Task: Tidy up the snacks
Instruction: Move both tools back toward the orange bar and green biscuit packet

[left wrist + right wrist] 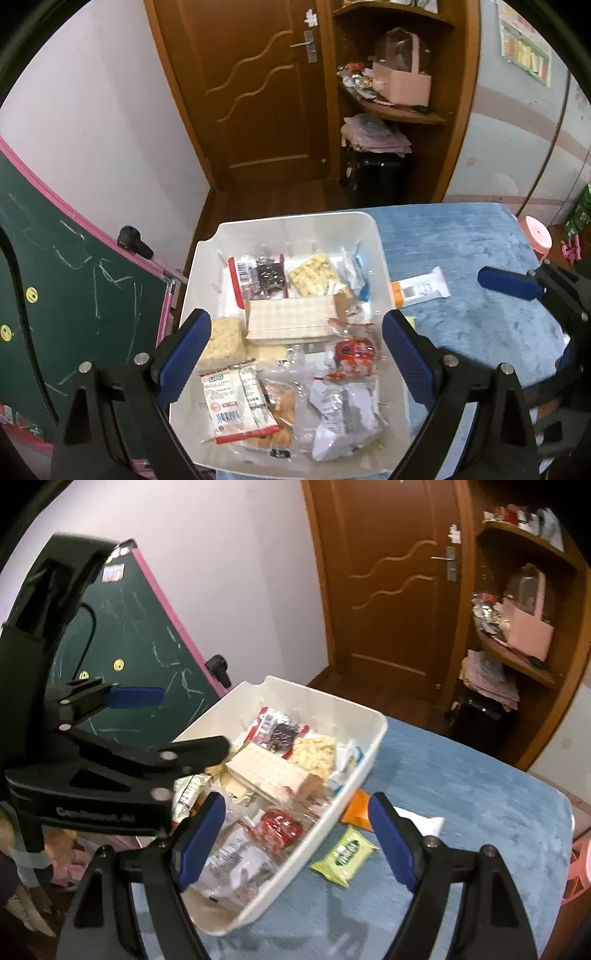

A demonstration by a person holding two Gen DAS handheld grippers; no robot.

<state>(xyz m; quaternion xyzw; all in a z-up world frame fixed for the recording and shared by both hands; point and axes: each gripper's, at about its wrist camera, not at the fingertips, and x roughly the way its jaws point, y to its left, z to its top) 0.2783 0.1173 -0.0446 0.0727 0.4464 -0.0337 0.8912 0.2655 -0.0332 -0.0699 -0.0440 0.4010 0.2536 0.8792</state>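
Note:
A white plastic bin (pixel 207 273) (pixel 373 734) sits on the blue table and holds several snack packets: a wafer pack (pixel 291 319) (pixel 269 771), a red packet (pixel 354 352) (pixel 279 829), a silver packet (pixel 343 417). My left gripper (pixel 295 354) is open and empty above the bin. My right gripper (pixel 295 840) is open and empty over the bin's right rim. On the table right of the bin lie an orange-and-white packet (pixel 421 288) (pixel 356 810) and a green packet (pixel 343 854).
The blue cloth table (pixel 480 240) (pixel 480 786) carries the bin. A green chalkboard (pixel 55 266) (pixel 140 642) leans at the left. A wooden door (pixel 255 85) and shelves (pixel 399 110) stand behind. A pink stool (pixel 535 236) is at the right.

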